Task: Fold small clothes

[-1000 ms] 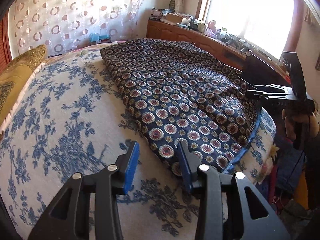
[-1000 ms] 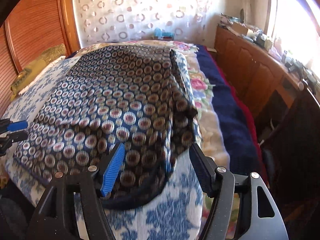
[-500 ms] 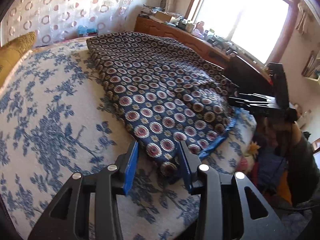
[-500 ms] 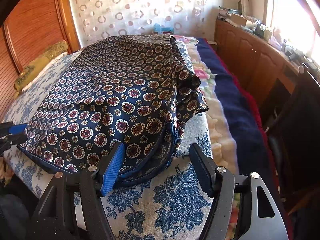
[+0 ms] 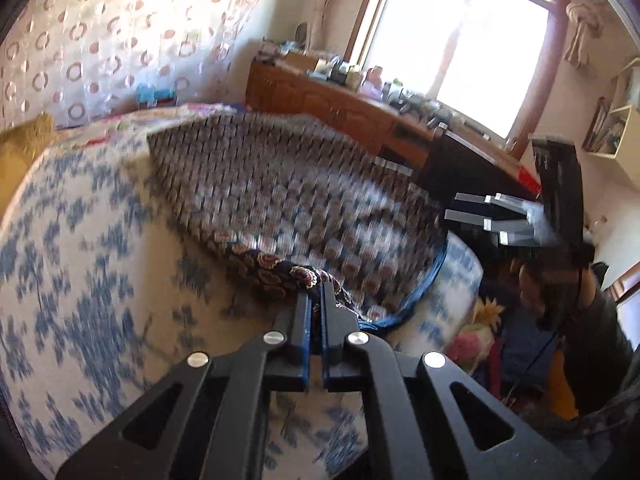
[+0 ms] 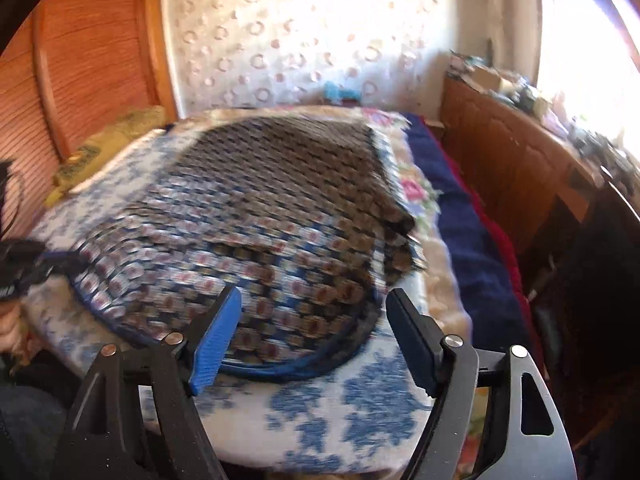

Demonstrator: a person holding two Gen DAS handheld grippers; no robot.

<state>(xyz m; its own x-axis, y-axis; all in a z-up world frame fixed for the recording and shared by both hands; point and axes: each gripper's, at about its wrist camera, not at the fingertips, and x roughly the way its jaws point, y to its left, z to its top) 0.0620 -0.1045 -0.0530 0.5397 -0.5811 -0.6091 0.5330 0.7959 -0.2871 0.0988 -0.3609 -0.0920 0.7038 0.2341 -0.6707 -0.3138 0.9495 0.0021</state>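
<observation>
A dark blue cloth (image 5: 280,200) with round medallion print and a blue hem lies spread on the bed; it also shows in the right wrist view (image 6: 272,216). My left gripper (image 5: 316,292) is shut on the cloth's near corner, which bunches up at the fingertips. My right gripper (image 6: 314,312) is open and empty, just above the cloth's near hem at the bed's foot edge. In the left wrist view the right gripper (image 5: 496,216) hovers at the cloth's far right edge. Both views are motion blurred.
The bed has a white cover with blue flowers (image 5: 80,264). A wooden headboard (image 6: 80,64) and a yellow pillow (image 6: 112,136) are at the left. A wooden sideboard (image 6: 512,152) with clutter runs under the window. A dark blue blanket (image 6: 464,216) lies along the bed's right side.
My left gripper has closed on the cloth's near corner and pulled it up a little. My right gripper stays open and has shifted along the near hem.
</observation>
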